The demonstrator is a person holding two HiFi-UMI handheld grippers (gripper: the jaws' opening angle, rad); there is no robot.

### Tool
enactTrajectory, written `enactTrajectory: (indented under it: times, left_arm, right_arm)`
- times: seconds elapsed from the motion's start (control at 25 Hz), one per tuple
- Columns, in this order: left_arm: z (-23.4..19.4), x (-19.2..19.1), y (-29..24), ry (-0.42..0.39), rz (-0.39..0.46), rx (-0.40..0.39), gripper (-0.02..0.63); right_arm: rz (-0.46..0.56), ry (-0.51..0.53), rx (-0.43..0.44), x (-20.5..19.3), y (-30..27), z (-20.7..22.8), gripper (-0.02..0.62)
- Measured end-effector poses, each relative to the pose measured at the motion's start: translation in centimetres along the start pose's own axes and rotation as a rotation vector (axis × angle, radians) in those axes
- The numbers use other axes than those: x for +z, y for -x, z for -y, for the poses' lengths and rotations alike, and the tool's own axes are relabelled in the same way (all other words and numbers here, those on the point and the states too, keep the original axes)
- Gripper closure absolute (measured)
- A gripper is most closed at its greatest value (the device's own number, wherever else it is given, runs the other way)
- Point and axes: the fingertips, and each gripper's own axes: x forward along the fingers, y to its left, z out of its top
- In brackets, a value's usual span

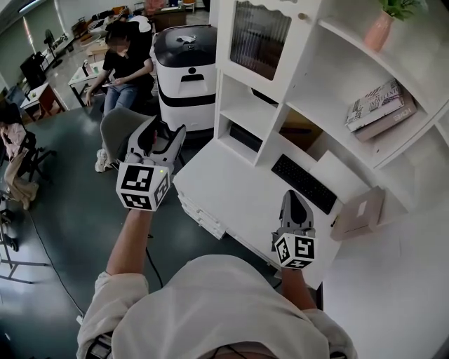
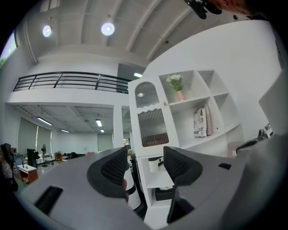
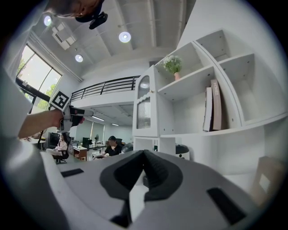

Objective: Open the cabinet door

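Cabinet door [image 1: 258,36] is the ribbed-glass panel at the top left of the white shelf unit [image 1: 309,77], shut flush in its frame, small round knob [image 1: 302,15] on its right edge. Neither gripper touches it. Left gripper [image 1: 165,133] is held up off the front-left corner of the desk [image 1: 224,184], well apart from the door and lower-left of it in the head view. Its jaws stand wide apart with nothing between them; in the left gripper view the door [image 2: 152,126] sits just above the gap of the left gripper [image 2: 146,164], with the open cubbies under the door showing through the gap. Right gripper [image 1: 292,201] hangs low over the desk's front edge, near the black keyboard [image 1: 305,184], further below the door. Its jaws are closed tip to tip, holding nothing; in the right gripper view the door [image 3: 143,112] is up and slightly left of the right gripper [image 3: 144,168]. Right of the door: pink vase [image 1: 379,29] with a plant on the top shelf, books [image 1: 379,109] one shelf down, a flat cardboard box [image 1: 358,214] on the desk. Left of the unit: a white and black machine [image 1: 184,77], a seated person [image 1: 123,70] behind it.
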Motion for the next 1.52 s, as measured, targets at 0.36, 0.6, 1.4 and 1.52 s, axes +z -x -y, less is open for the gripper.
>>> enactTrajectory:
  times: [0.36,0.6,1.4,1.52]
  left_arm:
    - [-0.6,4.0,-2.5,-0.031,0.051,-0.014,0.354]
    - [-0.4,5.9,-4.1,-0.054,0.066,-0.03,0.354]
    - [3.0,12.4,-12.3,-0.092,0.131,-0.143,0.356]
    - [3.6,13.4,-13.7,-0.089,0.143,-0.16,0.356]
  right_arm:
    - [-0.007,-0.002,-0.042,-0.2,1.6,1.0,0.592]
    - [-0.008,-0.007,-0.066,-0.4,2.6,1.6,0.592]
    - [-0.014,-0.004,-0.211,-0.3,6.5,6.2,0.592]
    - [-0.016,-0.002,-0.238,-0.4,7.1,7.1,0.592]
